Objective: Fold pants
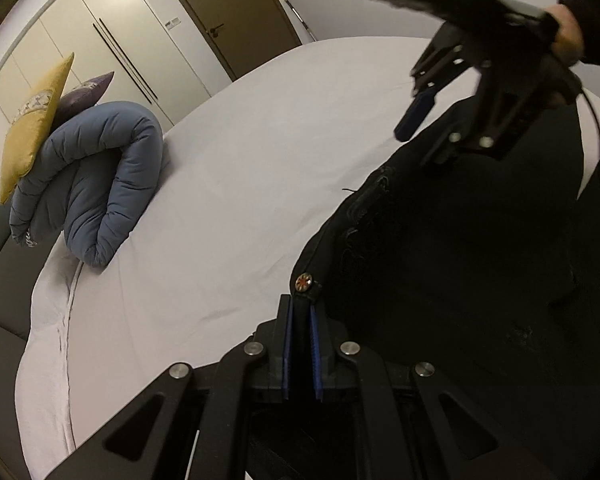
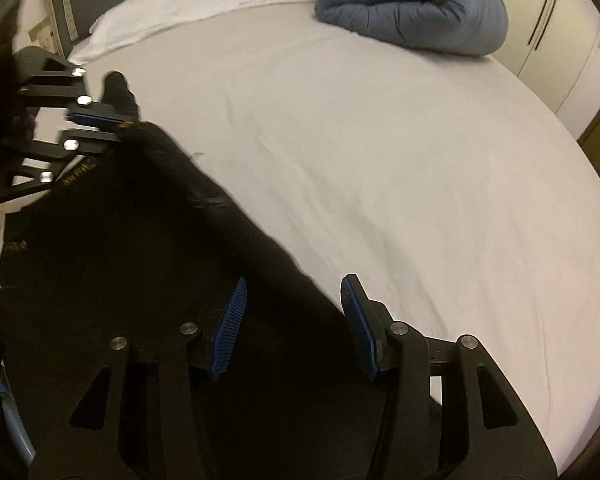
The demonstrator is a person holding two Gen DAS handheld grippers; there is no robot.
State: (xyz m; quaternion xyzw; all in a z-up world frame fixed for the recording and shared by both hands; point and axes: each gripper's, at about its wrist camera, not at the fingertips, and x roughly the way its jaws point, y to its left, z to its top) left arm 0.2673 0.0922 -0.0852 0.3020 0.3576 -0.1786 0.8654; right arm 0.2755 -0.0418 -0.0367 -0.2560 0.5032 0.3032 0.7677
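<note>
Black pants [image 1: 460,264] lie over the near side of the white bed [image 1: 240,168], with a metal waist button [image 1: 303,282] showing. My left gripper [image 1: 300,312] is shut on the waistband corner beside that button. In the right wrist view it [image 2: 120,122] shows at the left, pinching the same edge of the pants [image 2: 140,248]. My right gripper [image 2: 294,292] is open just above the pants' edge, holding nothing. It shows in the left wrist view [image 1: 420,116] at the upper right, above the cloth.
A rolled blue duvet [image 1: 96,184] lies at the far side of the bed, with a yellow cushion [image 1: 32,128] and a purple cushion [image 1: 84,92] against it. Wardrobe doors [image 1: 112,40] and a brown door [image 1: 228,8] stand behind. A white pillow [image 2: 188,4] lies at the bed head.
</note>
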